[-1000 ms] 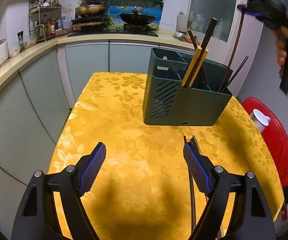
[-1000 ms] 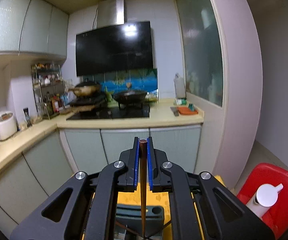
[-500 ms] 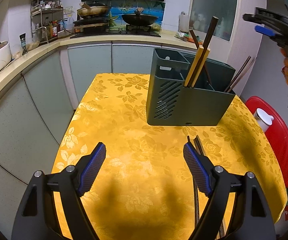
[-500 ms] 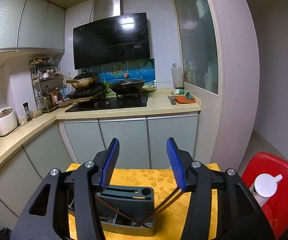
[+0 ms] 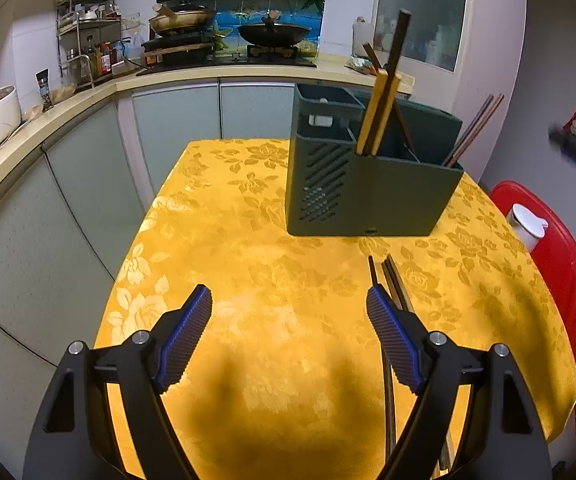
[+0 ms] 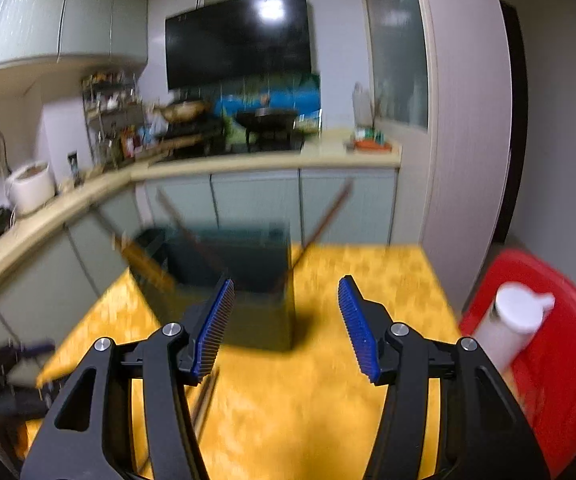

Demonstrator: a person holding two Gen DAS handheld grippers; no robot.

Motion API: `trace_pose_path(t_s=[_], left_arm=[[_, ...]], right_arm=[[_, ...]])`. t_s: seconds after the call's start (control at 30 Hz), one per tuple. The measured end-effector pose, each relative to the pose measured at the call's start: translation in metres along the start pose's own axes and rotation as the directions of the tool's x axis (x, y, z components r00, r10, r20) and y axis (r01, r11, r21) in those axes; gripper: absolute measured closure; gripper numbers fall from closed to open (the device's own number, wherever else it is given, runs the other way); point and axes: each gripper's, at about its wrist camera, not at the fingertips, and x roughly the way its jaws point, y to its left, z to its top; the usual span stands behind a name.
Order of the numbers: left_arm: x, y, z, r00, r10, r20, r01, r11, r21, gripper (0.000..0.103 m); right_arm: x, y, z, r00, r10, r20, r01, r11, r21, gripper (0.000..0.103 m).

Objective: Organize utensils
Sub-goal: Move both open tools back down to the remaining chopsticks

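Both claws gape empty over the yellow table [image 5: 216, 216]: the left claw [image 5: 289, 312] beside loose chopsticks [image 5: 393, 282], the right claw [image 6: 286, 312] near the green utensil holder [image 5: 368, 192]. Slim, stiff, likely slippery, the sticks seem best pinched mid-length. The holder's compartments already hold several upright chopsticks [image 5: 384, 104].

1. The worktop cloth [image 5: 248, 240] was golden yellow with a woven flower pattern.
2. The utensil holder [image 5: 388, 196] was dark green.
3. Its chopsticks [image 5: 474, 128] were dark brown; two sticks [image 5: 376, 116] were yellow.
4. The stool [image 5: 560, 264] was red.
5. The jaws' pads [image 5: 186, 336] were ribbed blue.
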Motion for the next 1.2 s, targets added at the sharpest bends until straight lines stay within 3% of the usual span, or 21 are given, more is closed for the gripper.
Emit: trace_pose_path(t_s=[0.23, 0.4, 0.8, 1.03, 1.2], left_arm=[[0.005, -0.014, -0.031, 0.999, 0.014, -0.039, -0.012, 0.999, 0.050, 0.026], [0.008, -0.027, -0.066, 0.996, -0.013, -0.085, 0.023, 0.993, 0.113, 0.026], [-0.009, -0.057, -0.125, 0.987, -0.108, -0.120, 0.132, 0.967, 0.216, 0.026], [-0.001, -0.064, -0.135, 0.989, -0.092, -0.120, 0.119, 0.962, 0.245, 0.032], [-0.002, -0.063, -0.134, 0.993, -0.047, -0.111, 0.075, 0.963, 0.257, 0.041]], right_arm=[[-0.006, 0.018, -0.091, 0.991, 0.023, -0.131, -0.031, 0.998, -0.063, 0.050], [-0.019, 0.038, -0.132, 0.983, 0.055, -0.177, -0.077, 0.990, -0.120, 0.050], [-0.038, 0.057, -0.186, 0.952, 0.145, -0.270, -0.180, 0.978, -0.110, 0.050], [-0.054, 0.072, -0.194, 0.943, 0.200, -0.265, -0.240, 0.962, -0.128, 0.050], [-0.052, 0.091, -0.208, 0.926, 0.211, -0.312, -0.280, 0.940, -0.196, 0.050]])
